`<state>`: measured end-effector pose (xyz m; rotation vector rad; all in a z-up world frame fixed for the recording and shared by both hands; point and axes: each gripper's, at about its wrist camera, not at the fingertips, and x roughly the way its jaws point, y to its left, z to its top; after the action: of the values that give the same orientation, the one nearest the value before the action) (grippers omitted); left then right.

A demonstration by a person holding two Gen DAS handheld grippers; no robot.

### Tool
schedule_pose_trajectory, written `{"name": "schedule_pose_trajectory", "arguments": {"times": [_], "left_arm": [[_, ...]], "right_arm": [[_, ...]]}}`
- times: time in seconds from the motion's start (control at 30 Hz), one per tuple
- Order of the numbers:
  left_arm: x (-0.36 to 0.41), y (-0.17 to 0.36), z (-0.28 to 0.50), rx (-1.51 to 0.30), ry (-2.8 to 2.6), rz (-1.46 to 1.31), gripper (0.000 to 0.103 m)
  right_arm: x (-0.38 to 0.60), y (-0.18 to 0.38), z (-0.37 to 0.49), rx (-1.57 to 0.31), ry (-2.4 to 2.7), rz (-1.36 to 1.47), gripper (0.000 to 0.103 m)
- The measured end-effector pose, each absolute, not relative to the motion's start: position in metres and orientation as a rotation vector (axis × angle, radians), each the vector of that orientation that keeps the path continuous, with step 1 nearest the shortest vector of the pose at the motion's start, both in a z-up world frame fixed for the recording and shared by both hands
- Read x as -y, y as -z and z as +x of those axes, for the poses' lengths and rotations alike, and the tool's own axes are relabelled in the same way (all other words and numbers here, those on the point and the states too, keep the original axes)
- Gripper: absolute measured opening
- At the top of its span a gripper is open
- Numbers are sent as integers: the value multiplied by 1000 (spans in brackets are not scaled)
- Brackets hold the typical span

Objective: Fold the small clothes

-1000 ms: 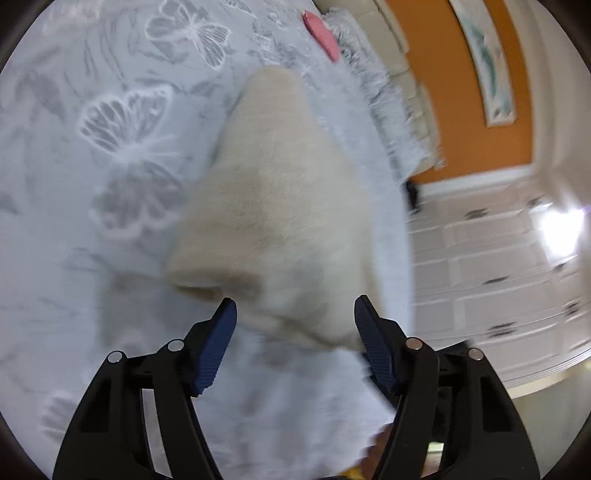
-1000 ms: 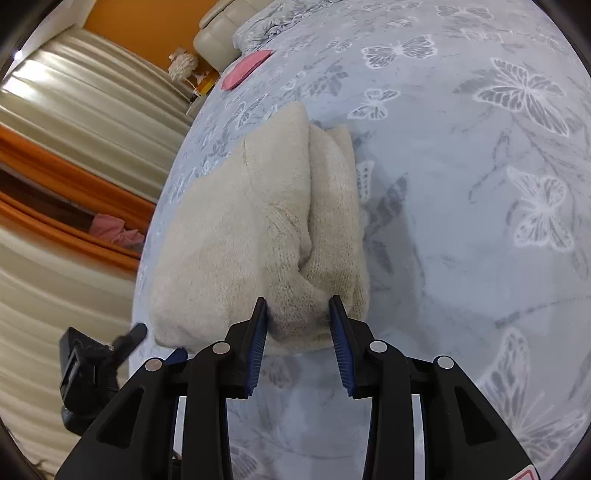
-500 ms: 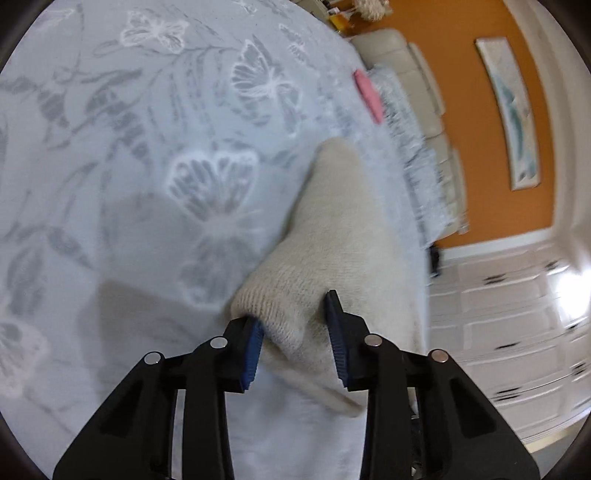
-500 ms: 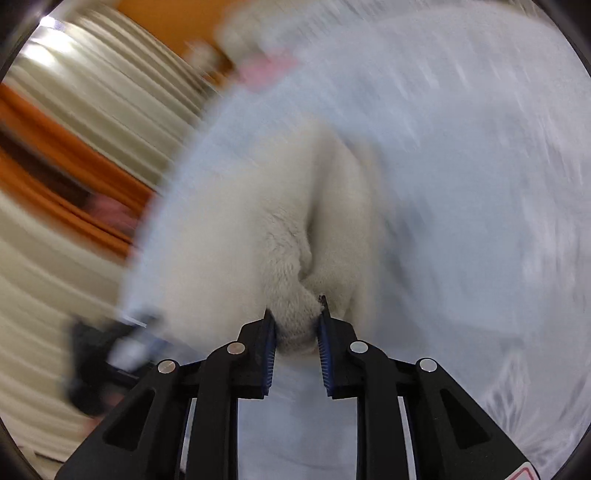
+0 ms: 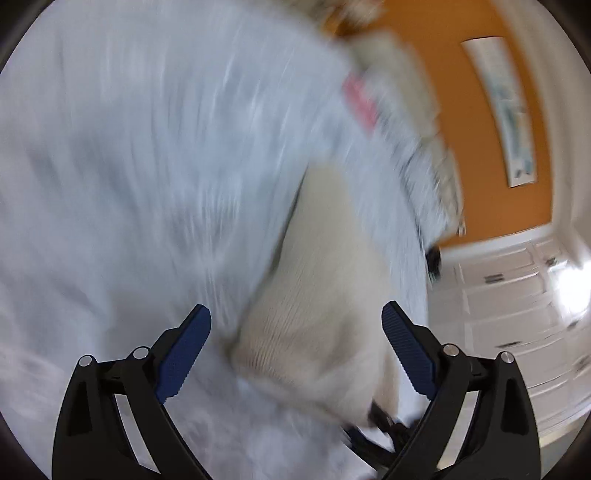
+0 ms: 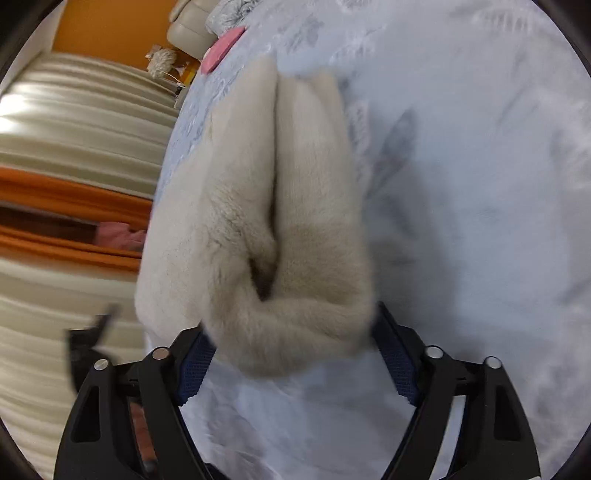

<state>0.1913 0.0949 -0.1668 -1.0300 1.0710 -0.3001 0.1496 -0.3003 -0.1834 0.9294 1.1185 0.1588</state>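
the cream knit garment (image 6: 258,221) lies folded on the pale blue bedspread (image 6: 461,184), close to the bed's edge, with a deep crease running lengthwise between its two fuzzy halves. in my right wrist view its near rolled end sits between the fingers of my right gripper (image 6: 291,354); the jaws are opening, the blue pads stand at either side of the bulge, and i cannot tell whether they still brush the wool. in my left wrist view, badly smeared by motion, the same garment (image 5: 325,302) lies between the fingers of my left gripper (image 5: 295,350), whose jaws are opening too and stand wide, both pads clear of the fabric, so it is released. a pink item (image 6: 221,50) rests farther up the bedspread near a cream headboard (image 6: 188,26). beyond the bed i see an orange wall (image 5: 476,155) with a framed picture (image 5: 502,110), white cabinet doors (image 5: 517,295), and, on the other side, cream curtains (image 6: 74,122).
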Motion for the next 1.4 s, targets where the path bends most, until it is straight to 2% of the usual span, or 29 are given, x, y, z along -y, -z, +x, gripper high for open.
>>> {"name": "schedule_pose_trajectory", "arguments": {"times": [0.03, 0.07, 0.1, 0.17, 0.23, 0.3, 0.33, 0.37, 0.43, 0.5, 0.57, 0.63, 0.67, 0.73, 0.8, 0.97, 1.07, 1.2, 1.4], "left_arm": [[-88, 184, 196, -1123, 326, -1097, 86], [-82, 192, 199, -1137, 349, -1115, 71], [-79, 192, 200, -1125, 375, -1117, 67], [-83, 180, 199, -1105, 389, -1093, 49], [-91, 168, 193, -1076, 414, -1069, 45], [-97, 169, 187, -1087, 377, -994, 44], [-96, 178, 185, -1128, 333, -960, 45], [-94, 181, 184, -1135, 330, -952, 50], [-87, 166, 183, -1101, 316, -830, 57], [-71, 137, 177, -1008, 261, -598, 64], [-59, 118, 171, -957, 236, -457, 78], [-46, 94, 158, -898, 188, -292, 82], [-43, 87, 152, -874, 166, -238, 89], [-40, 68, 134, -794, 91, -120, 97], [-42, 54, 117, -739, 39, -53, 98], [-57, 40, 83, -745, -5, 14, 98], [-55, 33, 65, -729, -11, 49, 98], [-51, 37, 42, -789, 49, 25, 98], [-44, 40, 35, -779, 51, 52, 98]], "right_arm": [[295, 182, 154, -1112, -170, 905, 37], [289, 177, 154, -1104, -174, 878, 34], [287, 169, 155, -1088, -172, 855, 31], [282, 134, 149, -1001, -200, 802, 28], [277, 113, 142, -950, -229, 748, 27], [276, 124, 143, -990, -233, 723, 29], [274, 147, 145, -1070, -200, 686, 33], [272, 174, 148, -1176, -142, 643, 39], [278, 179, 143, -1167, -119, 717, 45], [279, 155, 140, -1120, -96, 677, 46], [274, 124, 127, -1058, -15, 541, 57], [269, 100, 108, -1010, 46, 413, 70], [266, 90, 100, -984, 69, 357, 73], [262, 69, 81, -919, 112, 262, 82], [270, 56, 63, -874, 140, 222, 86], [272, 55, 25, -868, 163, 183, 86], [263, 49, 1, -868, 133, 275, 86], [251, 49, -1, -844, 137, 253, 87], [237, 56, 5, -889, 132, 184, 87]]}}
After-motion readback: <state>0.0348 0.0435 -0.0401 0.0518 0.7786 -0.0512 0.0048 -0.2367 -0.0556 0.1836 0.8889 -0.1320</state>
